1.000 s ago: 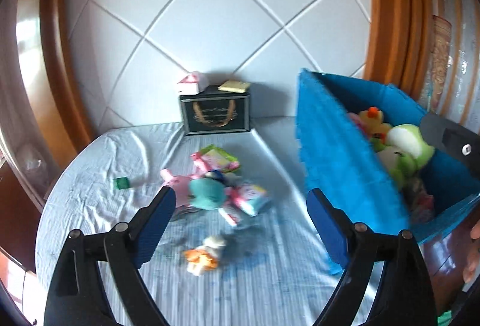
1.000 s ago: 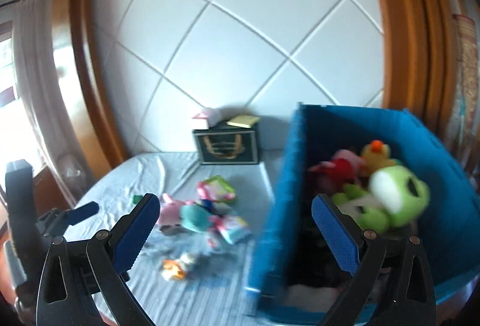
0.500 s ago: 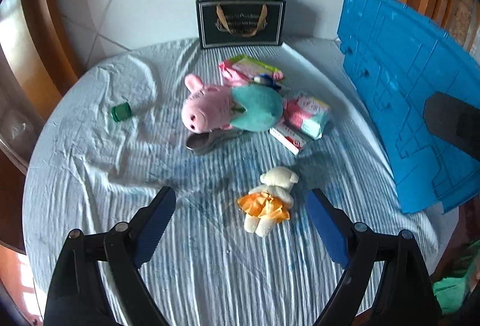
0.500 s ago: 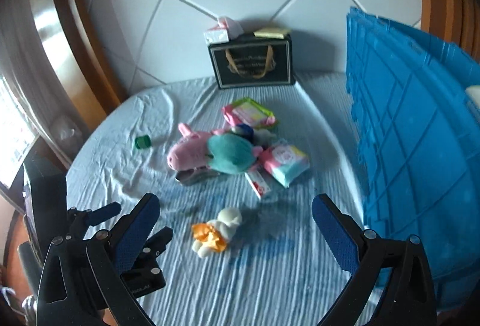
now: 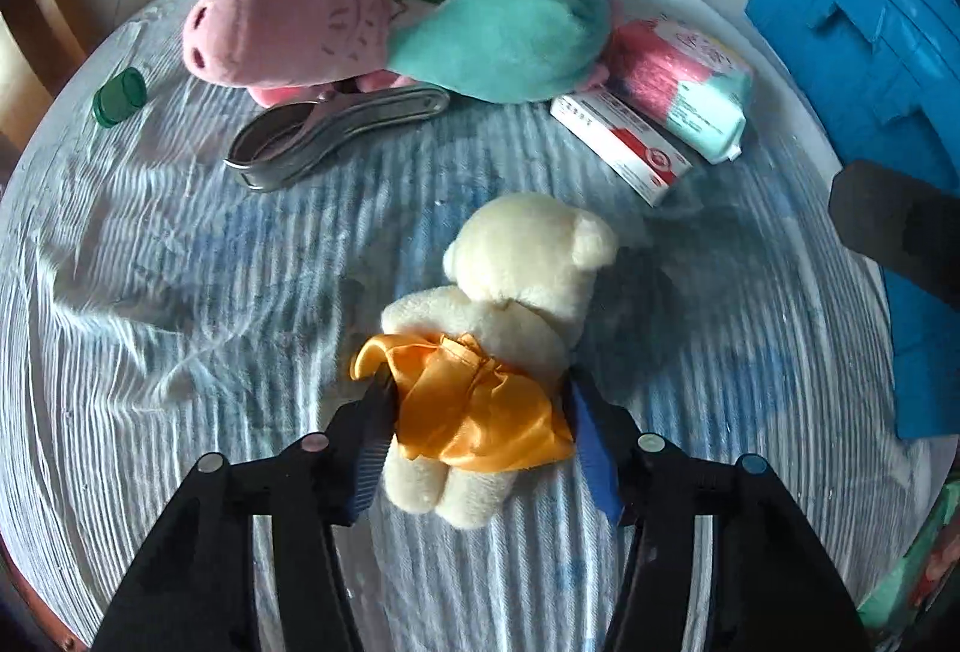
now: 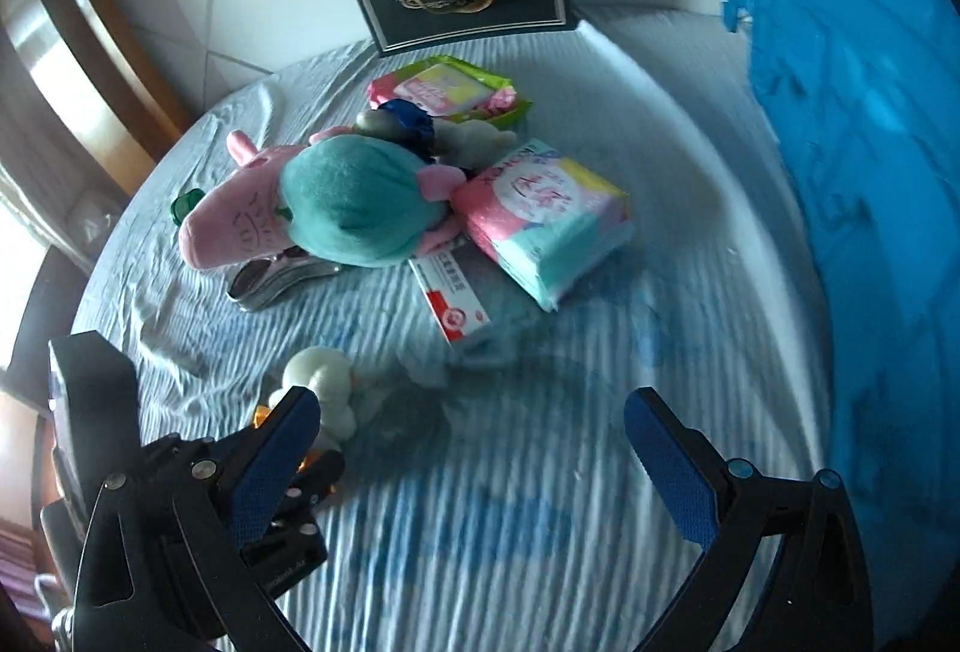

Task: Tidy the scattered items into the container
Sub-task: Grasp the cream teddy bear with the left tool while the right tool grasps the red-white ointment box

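Blue-striped wrinkled cloth [image 5: 180, 352] covers the round table, where a small cream plush bear in an orange satin skirt [image 5: 498, 352] lies on its back, long axis running away from me, head toward the pink-and-teal plush pig [image 5: 408, 22] and feet toward my left gripper [image 5: 480, 436]. My left jaws have just been closing and now squeeze the bear's skirt at the waist on both sides. My right gripper [image 6: 468, 448] hovers wide, holding nothing, beside the blue plastic container [image 6: 870, 112].
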A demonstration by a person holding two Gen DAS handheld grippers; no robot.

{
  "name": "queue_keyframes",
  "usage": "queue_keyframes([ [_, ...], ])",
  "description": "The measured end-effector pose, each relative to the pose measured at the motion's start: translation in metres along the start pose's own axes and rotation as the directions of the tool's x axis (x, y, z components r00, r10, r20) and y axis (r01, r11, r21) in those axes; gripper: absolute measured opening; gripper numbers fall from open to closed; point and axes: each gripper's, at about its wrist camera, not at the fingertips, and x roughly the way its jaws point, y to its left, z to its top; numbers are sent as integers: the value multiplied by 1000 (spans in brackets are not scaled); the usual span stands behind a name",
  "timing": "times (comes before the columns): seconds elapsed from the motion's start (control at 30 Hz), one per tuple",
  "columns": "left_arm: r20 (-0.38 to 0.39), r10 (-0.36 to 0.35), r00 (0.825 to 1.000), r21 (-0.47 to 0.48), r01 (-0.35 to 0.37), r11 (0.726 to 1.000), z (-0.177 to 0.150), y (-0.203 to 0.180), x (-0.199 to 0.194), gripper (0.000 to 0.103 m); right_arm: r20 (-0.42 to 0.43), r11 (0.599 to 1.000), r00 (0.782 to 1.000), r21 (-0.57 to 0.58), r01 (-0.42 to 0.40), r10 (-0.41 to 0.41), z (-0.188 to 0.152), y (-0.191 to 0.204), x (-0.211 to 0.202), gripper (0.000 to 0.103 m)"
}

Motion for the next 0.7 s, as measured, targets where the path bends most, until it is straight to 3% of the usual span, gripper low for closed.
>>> queue_keyframes([
  [0.1,55,39,998,-33,-37,999,12,12,-2,51,-12,999,999,-29,-31,31,12,6,19,95],
  [0.17,66,57,996,-41,-54,998,21,17,1,51,-5,998,1000,-62,-28,28,18,13,30,64],
  [0.43,59,66,996,-48,-63,997,40,20,24,51,-43,990,999,-141,18,-24,25,22,76,63],
  [0.5,63,66,996,-51,-63,997,41,22,25,53,-59,988,998,-151,25,-34,23,22,85,52],
  [0.53,65,66,996,-53,-63,997,42,22,25,53,-74,988,997,-152,22,-34,21,21,89,27],
  [0.63,71,69,995,-59,-64,996,40,22,24,49,-65,984,997,-175,33,-45,15,27,90,27],
  [0.7,76,61,995,-61,-56,997,37,21,20,41,-69,986,997,-168,17,-29,12,30,85,26],
])
